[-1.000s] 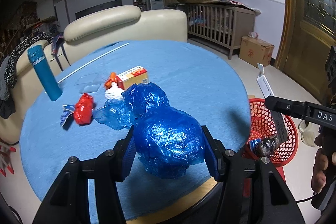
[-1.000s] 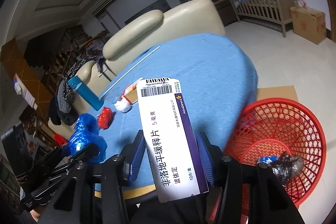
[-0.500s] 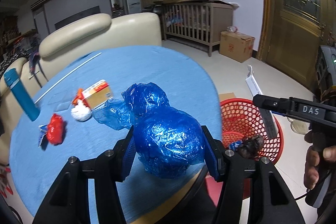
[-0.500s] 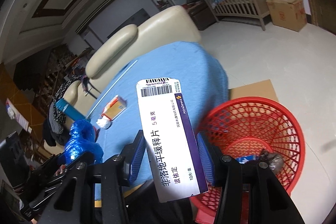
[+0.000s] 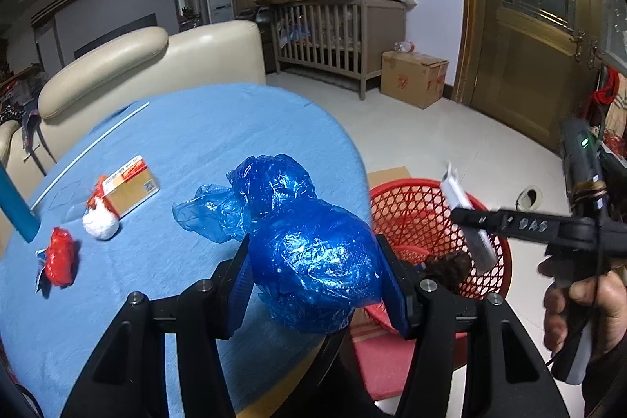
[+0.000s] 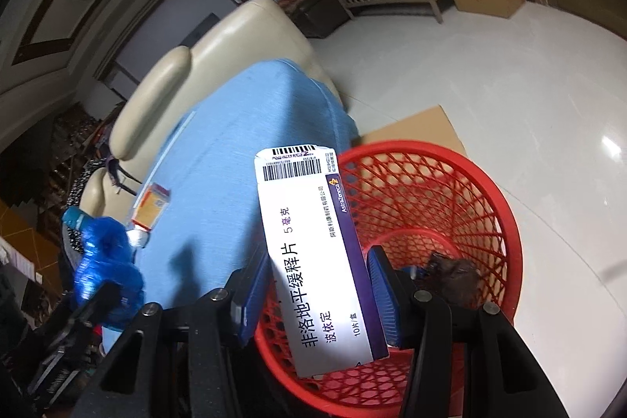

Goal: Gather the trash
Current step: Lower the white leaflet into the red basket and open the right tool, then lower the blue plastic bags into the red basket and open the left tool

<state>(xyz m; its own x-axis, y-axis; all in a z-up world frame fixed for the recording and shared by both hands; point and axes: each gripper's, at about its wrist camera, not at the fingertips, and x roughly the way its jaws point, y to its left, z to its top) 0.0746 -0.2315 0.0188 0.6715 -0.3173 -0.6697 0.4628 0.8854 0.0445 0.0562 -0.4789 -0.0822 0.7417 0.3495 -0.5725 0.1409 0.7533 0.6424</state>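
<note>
Left gripper (image 5: 315, 261): we see its blue pads clenched on the blue plastic bag (image 5: 313, 257), a crumpled bundle held above the near right edge of the table (image 5: 219, 128).
Right gripper (image 6: 319, 290): we see it grasping the white medicine box (image 6: 313, 261) by its long sides, the box upright and tilted, right over the open red basket (image 6: 450, 190).
Red basket: on the floor, just right of the table; a dark crumpled lump (image 6: 454, 277) lies inside, and we cannot tell what it is.
Table: blue cloth; on its left part lie a small carton (image 5: 129, 185), a white wad (image 5: 101, 222) touching the carton's near end, and a red wrapper (image 5: 58, 259) nearer and further left.
Teal bottle (image 5: 15, 210): at the far left edge, cut off by the frame.
Hand (image 5: 584, 304): at the right in the left view, gripping the right tool's handle.
</note>
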